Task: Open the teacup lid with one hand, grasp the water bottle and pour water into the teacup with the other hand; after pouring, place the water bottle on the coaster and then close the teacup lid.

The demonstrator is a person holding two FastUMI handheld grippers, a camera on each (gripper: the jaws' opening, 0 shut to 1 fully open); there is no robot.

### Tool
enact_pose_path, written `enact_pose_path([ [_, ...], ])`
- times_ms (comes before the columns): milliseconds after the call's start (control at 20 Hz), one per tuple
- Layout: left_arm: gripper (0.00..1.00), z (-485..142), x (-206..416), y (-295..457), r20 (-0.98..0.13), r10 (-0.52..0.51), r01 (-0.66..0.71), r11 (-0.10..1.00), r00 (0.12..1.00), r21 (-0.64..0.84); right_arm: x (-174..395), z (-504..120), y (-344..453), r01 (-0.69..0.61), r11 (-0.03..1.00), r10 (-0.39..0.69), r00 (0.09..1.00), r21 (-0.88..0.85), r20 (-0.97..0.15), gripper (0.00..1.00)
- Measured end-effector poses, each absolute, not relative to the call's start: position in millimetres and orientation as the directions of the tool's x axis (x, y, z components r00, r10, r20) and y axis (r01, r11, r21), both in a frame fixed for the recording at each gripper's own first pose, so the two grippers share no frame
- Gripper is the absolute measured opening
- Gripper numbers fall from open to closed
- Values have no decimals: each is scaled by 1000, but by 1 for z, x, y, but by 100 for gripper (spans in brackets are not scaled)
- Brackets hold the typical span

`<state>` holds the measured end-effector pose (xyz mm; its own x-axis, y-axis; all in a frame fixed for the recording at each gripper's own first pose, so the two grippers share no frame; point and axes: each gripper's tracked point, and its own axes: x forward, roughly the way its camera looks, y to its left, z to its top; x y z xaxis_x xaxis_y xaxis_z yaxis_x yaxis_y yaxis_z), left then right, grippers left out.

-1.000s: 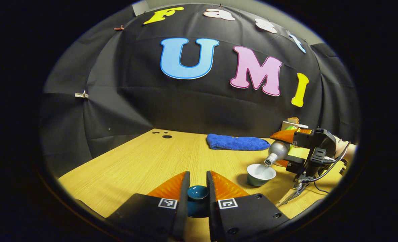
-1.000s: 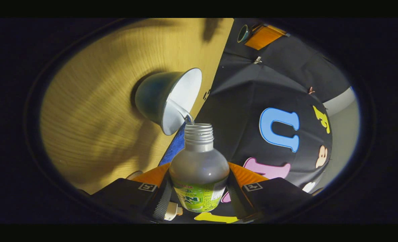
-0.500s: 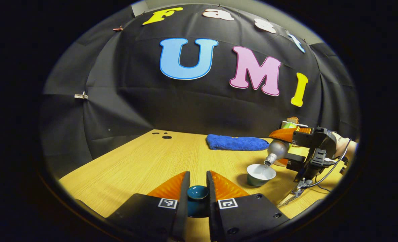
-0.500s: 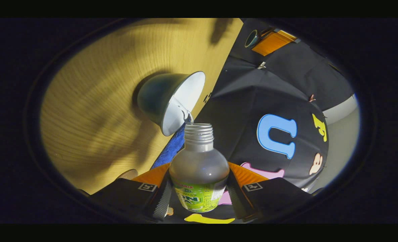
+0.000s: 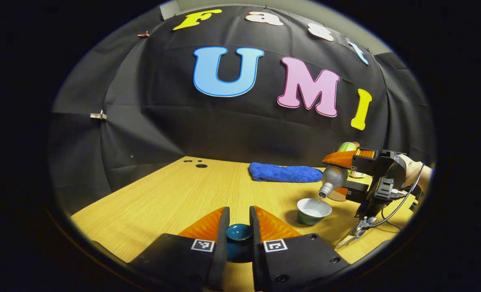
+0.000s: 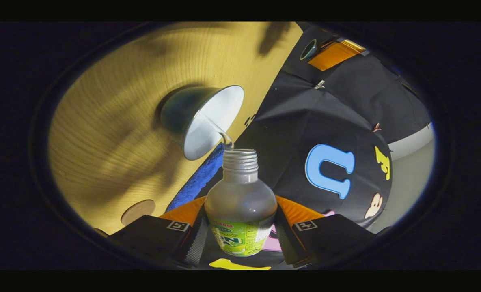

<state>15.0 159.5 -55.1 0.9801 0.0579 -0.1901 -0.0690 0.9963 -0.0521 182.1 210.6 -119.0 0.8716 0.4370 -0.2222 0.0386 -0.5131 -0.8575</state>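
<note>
Two views, taken in turn. In the left gripper view, the left gripper (image 5: 239,227) sits at the bottom centre, its fingers pinching the small dark teal ceramic teacup lid (image 5: 239,232) just above the light wooden table (image 5: 175,194); it looks as it did a second ago. At the right of the frame, the right gripper (image 5: 343,174) holds the clear plastic water bottle with a green label (image 5: 333,178) tipped mouth-down over the white-lined green teacup (image 5: 314,210). Compared with a second ago, the bottle's rear end is raised higher and the mouth has lifted a little above the rim, with a thin stream of water falling into the cup — the pour is under way, and I judge it is nearing its end.

In the right gripper view, the right gripper (image 6: 240,231) is clamped on the bottle (image 6: 240,207) at its labelled body, the open threaded neck pointing at the teacup (image 6: 201,121) in the upper middle, water crossing the gap to the near rim. The cup has slid left in frame, and the round tan coaster (image 6: 138,211) has come fully into sight at lower left — the bottle's next stop. The rolled blue towel (image 6: 197,182) lies beyond the cup, clear of that route. The left gripper (image 6: 331,52) with the lid (image 6: 309,48) waits at upper right, well apart from the cup, so nothing blocks the pour.
</note>
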Motion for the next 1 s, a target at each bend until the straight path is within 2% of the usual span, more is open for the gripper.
enact_pose_path([
  [550, 30, -54, 11, 156, -186, 32, -50, 995, 982, -92, 178, -111, 226, 89, -559, 475, 849, -824, -231, 78],
  [1000, 29, -44, 11, 144, -169, 11, -26, 996, 986, -84, 177, -97, 234, 142, -556, 518, 830, -819, -208, 78],
])
